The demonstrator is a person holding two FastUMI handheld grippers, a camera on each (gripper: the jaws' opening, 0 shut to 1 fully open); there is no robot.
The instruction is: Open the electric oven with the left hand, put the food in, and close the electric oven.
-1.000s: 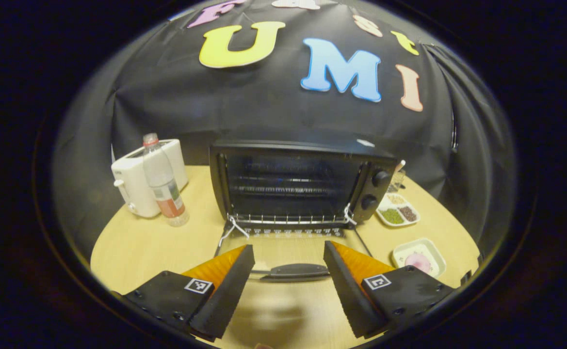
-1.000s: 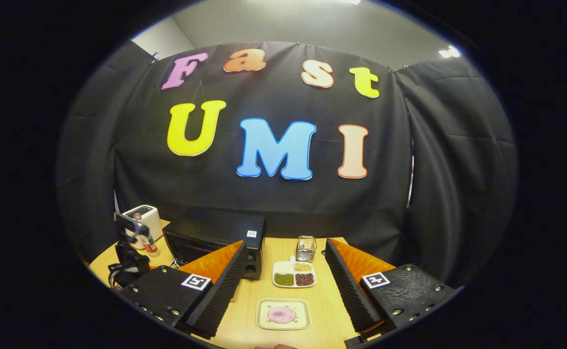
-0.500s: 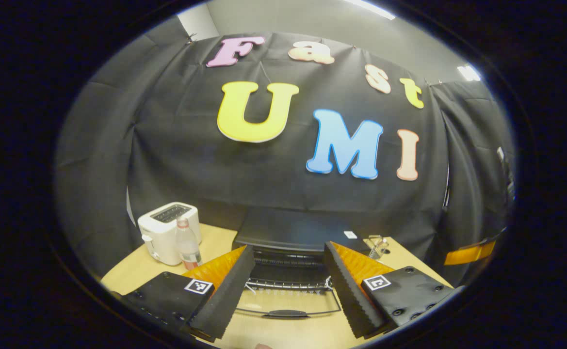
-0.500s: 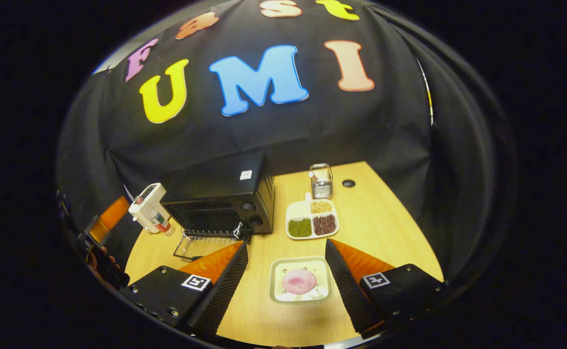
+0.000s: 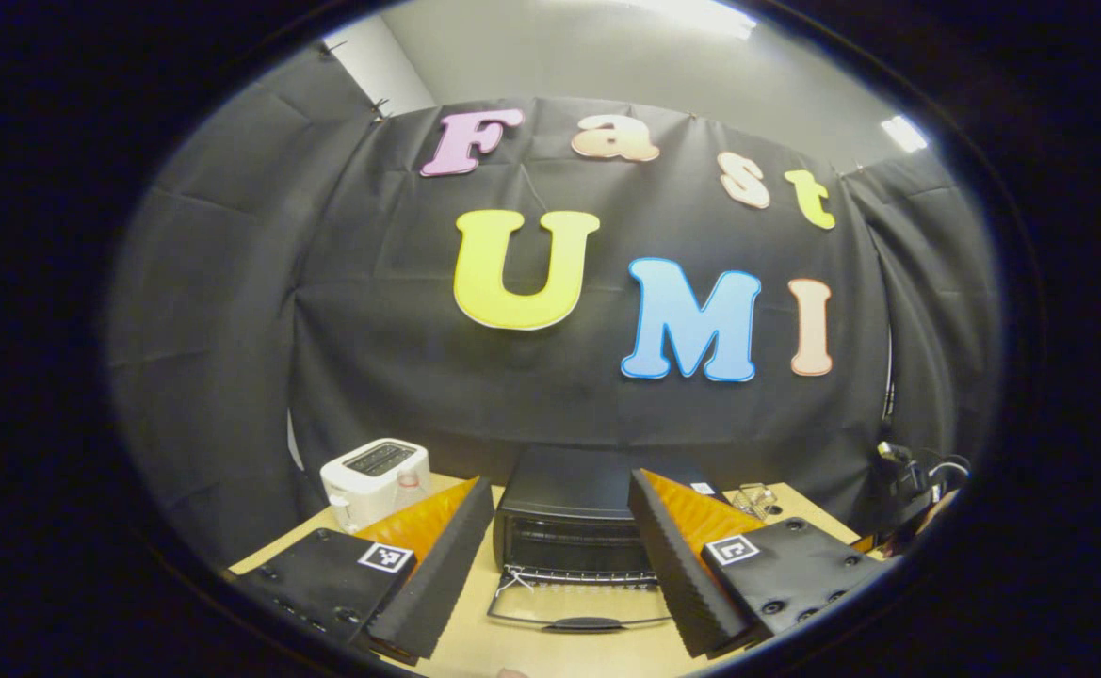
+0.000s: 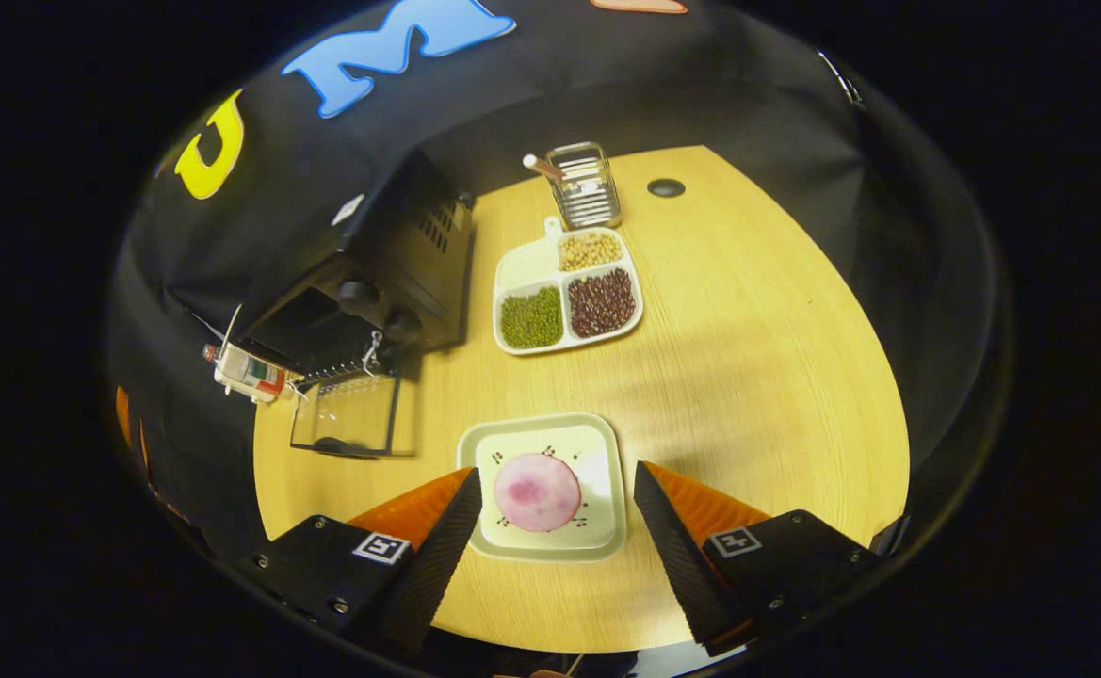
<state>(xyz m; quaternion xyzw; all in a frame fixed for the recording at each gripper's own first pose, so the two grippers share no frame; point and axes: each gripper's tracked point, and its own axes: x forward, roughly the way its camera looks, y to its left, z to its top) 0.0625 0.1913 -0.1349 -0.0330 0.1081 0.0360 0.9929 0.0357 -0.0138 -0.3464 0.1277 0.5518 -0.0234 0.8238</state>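
The electric oven [image 5: 576, 527] stands at the back of a pale wooden bench [image 6: 757, 377], its glass door [image 5: 580, 607] dropped flat onto the bench top and its wire rack [image 5: 580, 576] showing at the mouth of the dark cavity. In the left gripper view, the left claw [image 5: 561, 565] hangs in the air in front of the oven with its fingers spread wide and nothing between them, the open door lying in the gap. A white toaster [image 5: 376, 480] sits to the oven's left against the black cloth wall. In the right gripper view, the right claw [image 6: 558, 537] looks down on the bench, its fingers spread and flanking a square plate [image 6: 607, 452] without touching it; whether the tips rest on the bench cannot be told. On the plate lies the food [image 6: 538, 492], a round pink slice, well apart from the oven. Beyond the plate a divided dish [image 6: 564, 292] holds green, dark red and tan beans in three compartments, and a small wire holder [image 6: 586, 184] stands just behind it. From this side the oven's two knobs [image 6: 380, 311] face the camera, the open door [image 6: 352, 424] lies flat on the bench beside them, and a bottle with a red cap [image 6: 249, 372] shows at the far edge.
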